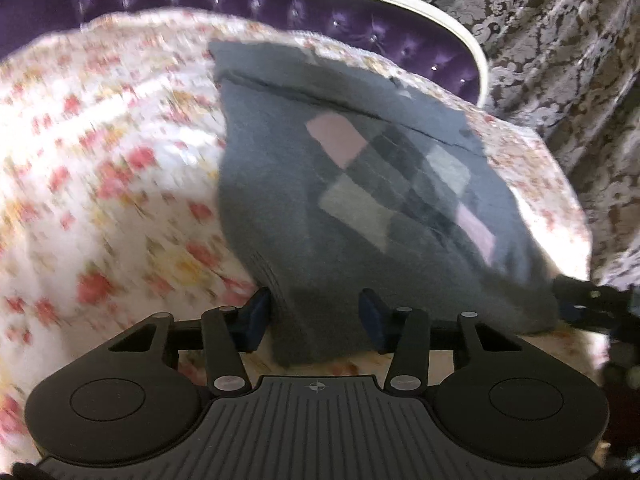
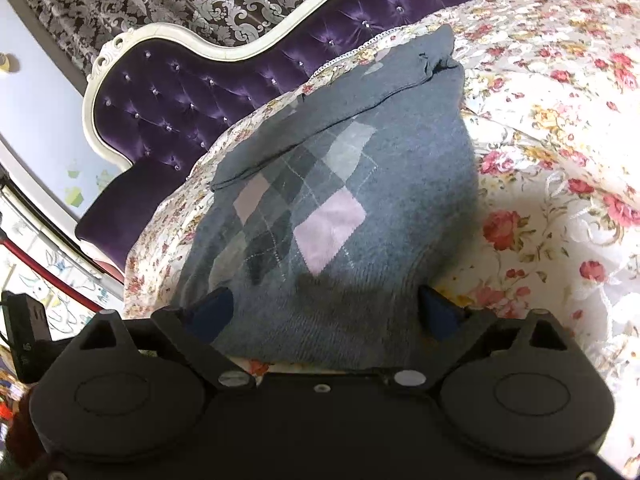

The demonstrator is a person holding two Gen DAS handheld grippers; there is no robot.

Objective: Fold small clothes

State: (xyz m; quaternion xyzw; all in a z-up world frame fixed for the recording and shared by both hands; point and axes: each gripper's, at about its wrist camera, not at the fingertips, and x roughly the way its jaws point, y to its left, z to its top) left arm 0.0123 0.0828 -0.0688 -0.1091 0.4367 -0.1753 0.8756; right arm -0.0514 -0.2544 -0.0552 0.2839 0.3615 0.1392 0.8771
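- Left wrist view: nearest the lens, the left gripper (image 1: 316, 316) stood half-closed astride the near hem of the grey sweater (image 1: 352, 184). A bunched fold of knit lay between its blue pads (image 1: 256, 314). The left pad looked to be touching the cloth and the right one sat just beside it, so I judged no firm pinch had been made yet.
- The sweater lay spread on the floral bedspread (image 1: 100, 168), its argyle chest facing up and its far part already turned over along a crease. That flat lie probably served to let the hem be lifted and carried across for the next fold.
- At the right edge of this view a dark shape (image 1: 584, 300) sat at the sweater's other near corner; it was probably the other tool, though too blurred to say.
- Right wrist view: nearest the lens, the right gripper (image 2: 326, 310) was spread wide, with its pads (image 2: 438, 314) on either side of the ribbed hem and not pressing it.
- The sweater (image 2: 340, 184) stretched away toward the purple tufted headboard (image 2: 168, 96). With one tool at each end of the hem, it could likely be raised evenly.
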